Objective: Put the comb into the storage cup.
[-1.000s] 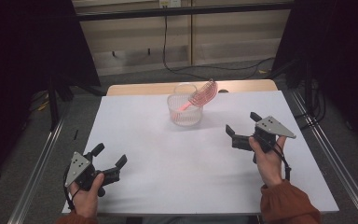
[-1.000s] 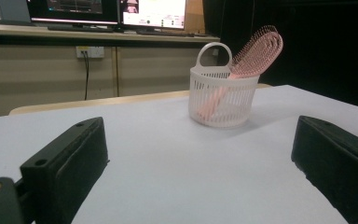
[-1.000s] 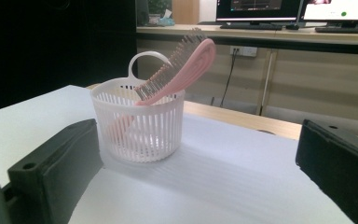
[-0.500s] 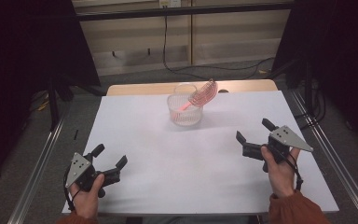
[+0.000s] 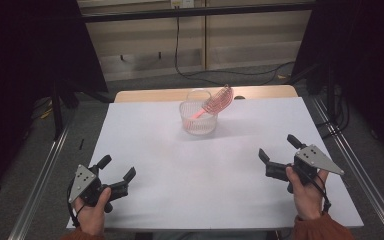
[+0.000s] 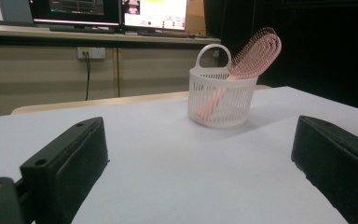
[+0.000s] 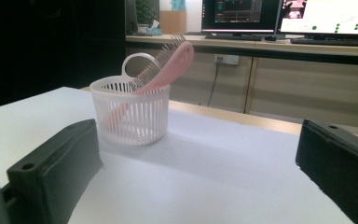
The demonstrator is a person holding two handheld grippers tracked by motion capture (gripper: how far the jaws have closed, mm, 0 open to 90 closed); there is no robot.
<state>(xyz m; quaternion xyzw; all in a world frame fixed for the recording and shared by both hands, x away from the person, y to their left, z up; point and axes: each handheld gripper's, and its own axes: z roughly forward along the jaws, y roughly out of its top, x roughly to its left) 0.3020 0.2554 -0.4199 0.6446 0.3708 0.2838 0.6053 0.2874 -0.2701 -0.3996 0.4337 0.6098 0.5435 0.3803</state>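
Note:
A small white slatted basket (image 5: 198, 118) (image 6: 220, 100) (image 7: 131, 116) stands upright near the far middle of the white table top (image 5: 200, 165). A pink hairbrush (image 5: 216, 102) (image 6: 254, 55) (image 7: 167, 65) leans in it, handle down, bristled head sticking out over the rim. My left gripper (image 5: 117, 167) rests low at the near left corner, open with nothing between its jaws. My right gripper (image 5: 278, 148) sits at the near right, also open and holding nothing. Both are well short of the basket.
A wooden table edge (image 5: 145, 95) shows behind the white surface. Metal rails (image 5: 40, 175) run along both sides. Beyond are a cabinet wall with a hanging cable (image 5: 177, 45) and monitors on a desk (image 7: 279, 18).
My right gripper has drawn back toward the near edge and a little to the right. The left gripper, basket and brush have stayed put.

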